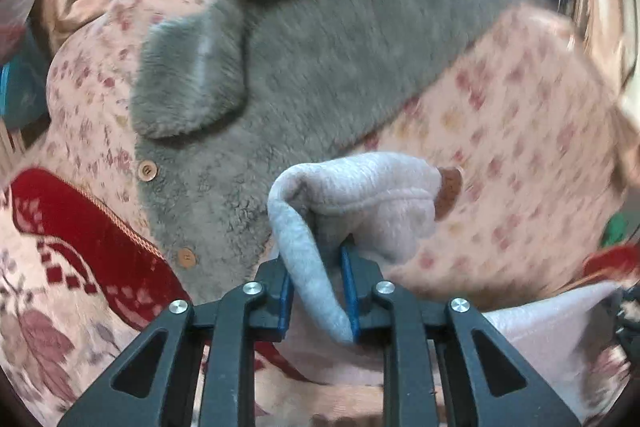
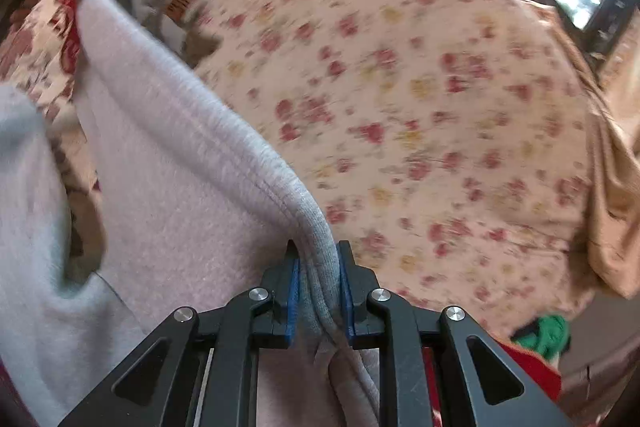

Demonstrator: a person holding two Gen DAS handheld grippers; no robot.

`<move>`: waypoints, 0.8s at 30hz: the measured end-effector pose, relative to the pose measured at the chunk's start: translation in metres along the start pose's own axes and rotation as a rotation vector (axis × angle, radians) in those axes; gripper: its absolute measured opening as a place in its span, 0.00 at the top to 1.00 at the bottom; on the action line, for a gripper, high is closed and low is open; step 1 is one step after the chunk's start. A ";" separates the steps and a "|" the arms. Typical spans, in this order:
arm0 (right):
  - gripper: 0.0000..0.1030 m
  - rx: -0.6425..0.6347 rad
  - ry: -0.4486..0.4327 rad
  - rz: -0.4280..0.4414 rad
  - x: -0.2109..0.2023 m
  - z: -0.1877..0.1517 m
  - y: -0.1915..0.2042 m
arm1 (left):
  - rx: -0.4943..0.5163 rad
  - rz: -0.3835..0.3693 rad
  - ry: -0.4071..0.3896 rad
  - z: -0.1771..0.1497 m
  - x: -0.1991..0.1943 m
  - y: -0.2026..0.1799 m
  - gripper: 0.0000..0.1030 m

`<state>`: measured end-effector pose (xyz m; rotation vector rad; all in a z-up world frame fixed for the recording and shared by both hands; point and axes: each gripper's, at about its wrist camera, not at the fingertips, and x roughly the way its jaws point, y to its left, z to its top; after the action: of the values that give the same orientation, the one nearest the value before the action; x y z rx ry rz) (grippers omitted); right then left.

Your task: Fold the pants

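A: Left wrist view first. The left gripper (image 1: 318,291), black with blue pads, is nearly closed on a bunched edge of the pale pinkish-grey fleece pants (image 1: 360,195). The cloth rises from between the pads and curls over in front; a small brown tag (image 1: 449,193) shows at its far end.

B: Anything folded yet?

A: Not that I can see. This looks like a pick-up, with the fabric hanging off the grip instead of lying flat. Under it is the pink floral bedsheet (image 1: 500,115), with a grey fluffy buttoned garment (image 1: 304,59) spread across it and a red patterned quilt (image 1: 80,227) at the left.

B: Right wrist view?

A: The right gripper (image 2: 319,295) is clamped tight on the ribbed grey edge of the same pants, probably the waistband or a hem. From there the cloth stretches away to the upper left, where the other gripper holds it, so the edge is strung between the two and lifted clear of the sheet. More of the garment droops at the lower left.

B: So progress?

A: Early, I judge. Both grips are secured and the garment is raised. Still to do: spread it flat, lay leg on leg, then fold lengthwise. The picture is blurred, so I can't tell which end is held.
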<state>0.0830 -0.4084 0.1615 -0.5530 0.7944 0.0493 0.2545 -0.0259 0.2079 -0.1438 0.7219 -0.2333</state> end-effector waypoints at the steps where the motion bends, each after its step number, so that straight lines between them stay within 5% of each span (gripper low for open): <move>1: 0.83 0.018 -0.015 0.008 -0.015 -0.002 -0.003 | -0.013 -0.011 -0.014 -0.008 -0.009 -0.001 0.80; 7: 0.83 0.019 -0.059 0.072 -0.084 -0.024 0.030 | -0.068 -0.026 0.002 -0.080 -0.060 0.024 0.81; 11: 0.83 -0.011 -0.046 0.164 -0.121 -0.070 0.081 | -0.186 -0.037 -0.009 -0.148 -0.092 0.067 0.81; 18: 0.84 0.039 0.108 0.297 -0.103 -0.154 0.165 | -0.316 0.007 0.091 -0.245 -0.111 0.116 0.81; 24: 0.83 0.134 0.113 0.315 -0.110 -0.174 0.168 | -0.366 0.008 0.116 -0.285 -0.119 0.121 0.81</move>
<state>-0.1513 -0.3315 0.0621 -0.3025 0.9825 0.2549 -0.0031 0.1077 0.0467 -0.4789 0.8767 -0.1003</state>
